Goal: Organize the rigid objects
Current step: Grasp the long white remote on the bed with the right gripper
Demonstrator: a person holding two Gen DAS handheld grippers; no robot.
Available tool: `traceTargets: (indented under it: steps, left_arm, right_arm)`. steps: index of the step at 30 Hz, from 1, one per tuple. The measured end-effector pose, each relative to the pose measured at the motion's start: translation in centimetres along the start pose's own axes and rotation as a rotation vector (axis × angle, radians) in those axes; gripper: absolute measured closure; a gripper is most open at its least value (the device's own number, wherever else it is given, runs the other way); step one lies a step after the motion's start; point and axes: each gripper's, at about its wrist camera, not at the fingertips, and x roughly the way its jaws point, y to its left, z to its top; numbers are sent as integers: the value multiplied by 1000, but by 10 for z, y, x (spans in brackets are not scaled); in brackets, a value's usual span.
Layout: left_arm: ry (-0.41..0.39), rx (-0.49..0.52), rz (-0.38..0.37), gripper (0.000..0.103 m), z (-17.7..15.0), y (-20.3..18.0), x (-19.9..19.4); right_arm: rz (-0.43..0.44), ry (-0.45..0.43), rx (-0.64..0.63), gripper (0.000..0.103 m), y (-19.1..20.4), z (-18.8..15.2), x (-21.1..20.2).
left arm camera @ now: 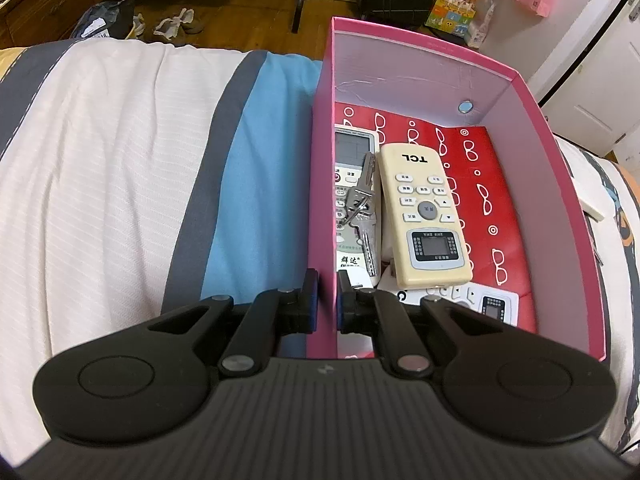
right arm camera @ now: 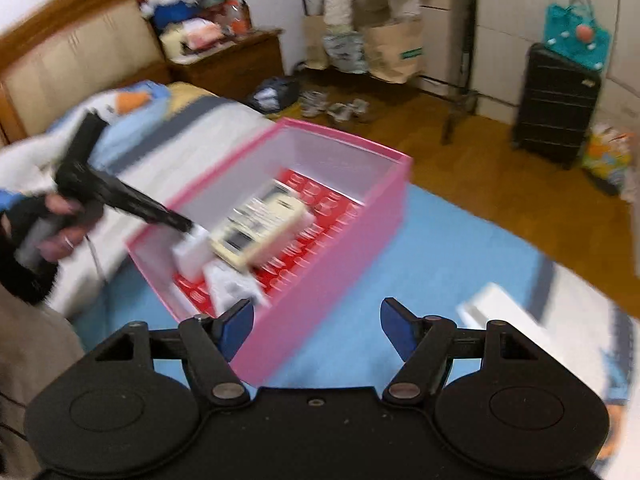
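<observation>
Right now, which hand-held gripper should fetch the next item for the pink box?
Right. The right hand-held gripper is open and empty; the left hand-held gripper is clamped on the pink box wall.

Warm, even indoor light fills both views, with soft, faint shadows. The left wrist view is sharp; mild glare whitens the bedsheet (left arm camera: 100, 152) at left. The right wrist view is heavily motion-blurred, especially the box (right arm camera: 320, 248) at centre. Fisheye bending curves both frames' edges, corners dark.

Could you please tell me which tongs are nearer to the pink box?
Left. The left tongs are clamped on the pink box wall; the right tongs hang open above the bed beside it, holding nothing.
</observation>
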Motion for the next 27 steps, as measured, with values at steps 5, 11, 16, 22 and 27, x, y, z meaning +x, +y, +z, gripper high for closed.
traceTargets:
  steps: [5, 11, 16, 22, 27]
  left_arm:
    - [1, 0, 3, 96, 1, 0, 1]
    - [2, 1, 9, 96, 1, -1, 1]
    - [3, 5, 19, 96, 1, -3, 1]
    - [5, 2, 21, 96, 1, -3, 1]
    - [7, 7, 17, 96, 1, -2, 0]
  right_arm:
    - [-65, 19, 42, 29, -26, -14, 2]
    - [-244, 38, -53, 35, -60, -36, 31]
    - [-388, 99, -180, 42, -90, -43, 61]
    - [-441, 182, -284, 55, -116, -39, 84]
    - [-442, 270, -484, 55, -108, -42, 109]
